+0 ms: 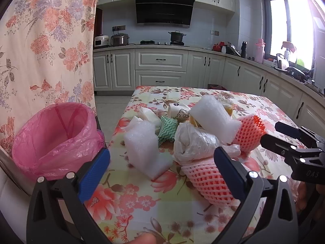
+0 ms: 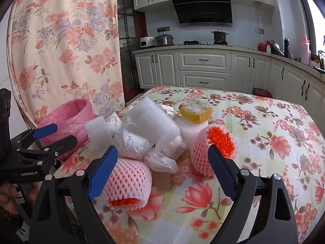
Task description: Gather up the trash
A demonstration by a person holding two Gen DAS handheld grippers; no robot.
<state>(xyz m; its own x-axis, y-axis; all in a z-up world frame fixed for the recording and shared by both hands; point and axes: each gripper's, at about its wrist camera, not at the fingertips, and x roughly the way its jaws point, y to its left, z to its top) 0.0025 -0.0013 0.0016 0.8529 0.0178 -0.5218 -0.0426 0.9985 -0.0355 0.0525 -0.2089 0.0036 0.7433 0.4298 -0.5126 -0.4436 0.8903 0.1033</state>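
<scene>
A heap of trash lies on the floral table (image 1: pixel 142 207): white foam blocks (image 1: pixel 144 148) (image 2: pixel 156 124), a crumpled plastic bag (image 1: pixel 195 140) (image 2: pixel 134 142), a green zigzag wrapper (image 1: pixel 167 128), two pink foam fruit nets (image 1: pixel 207 181) (image 2: pixel 128 181) (image 2: pixel 215 148) and a yellow sponge (image 2: pixel 196 110). A bin with a pink liner (image 1: pixel 54 134) (image 2: pixel 67 118) stands left of the table. My left gripper (image 1: pixel 162 168) is open and empty, just short of the heap. My right gripper (image 2: pixel 162 172) is open and empty, with the near net by its left finger.
A floral curtain (image 1: pixel 44 40) hangs behind the bin. Kitchen cabinets (image 1: pixel 160 69) and a counter with pots stand beyond the table. The right gripper's body (image 1: pixel 294 148) shows at the right of the left wrist view; the left gripper's body (image 2: pixel 30 152) shows at the left of the right wrist view.
</scene>
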